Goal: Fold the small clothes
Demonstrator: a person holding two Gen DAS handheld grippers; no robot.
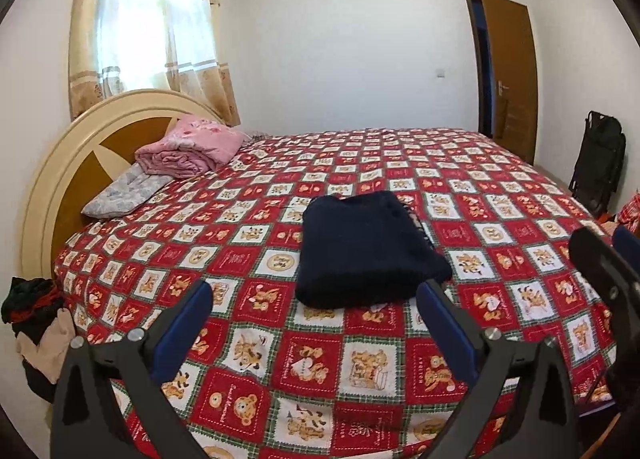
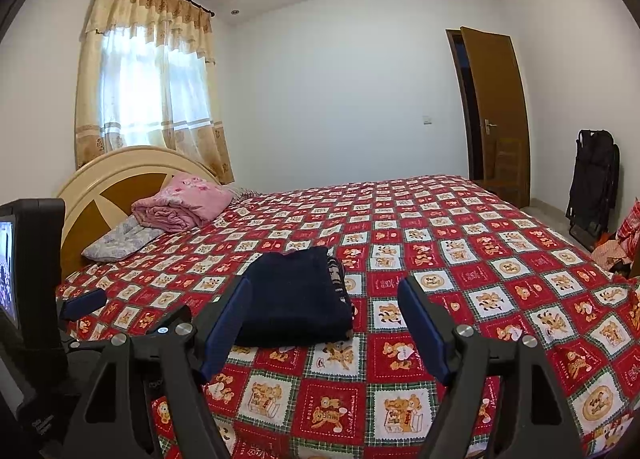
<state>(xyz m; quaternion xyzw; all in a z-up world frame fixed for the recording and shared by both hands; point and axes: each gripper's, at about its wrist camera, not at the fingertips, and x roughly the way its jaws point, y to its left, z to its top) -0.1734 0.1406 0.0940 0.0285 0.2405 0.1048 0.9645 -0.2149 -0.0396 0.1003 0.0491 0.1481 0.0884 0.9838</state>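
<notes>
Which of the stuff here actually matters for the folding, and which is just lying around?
Part of the job:
- folded navy garment
- left gripper, open
- right gripper, open

Just lying about:
- pink blanket
- grey pillow
- clothes pile beside the bed

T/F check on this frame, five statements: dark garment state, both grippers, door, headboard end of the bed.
1. The navy garment lies folded on the red bear-print bedspread. True.
2. The left gripper is clamped on the garment. False: its fingers stand apart, short of the garment, with nothing between them.
3. The right gripper is open and holds nothing. True.
4. The brown door is fully shut. False: it stands ajar, a dark gap at its left edge.
5. The pink folded blanket sits at the foot of the bed. False: it lies by the headboard.
</notes>
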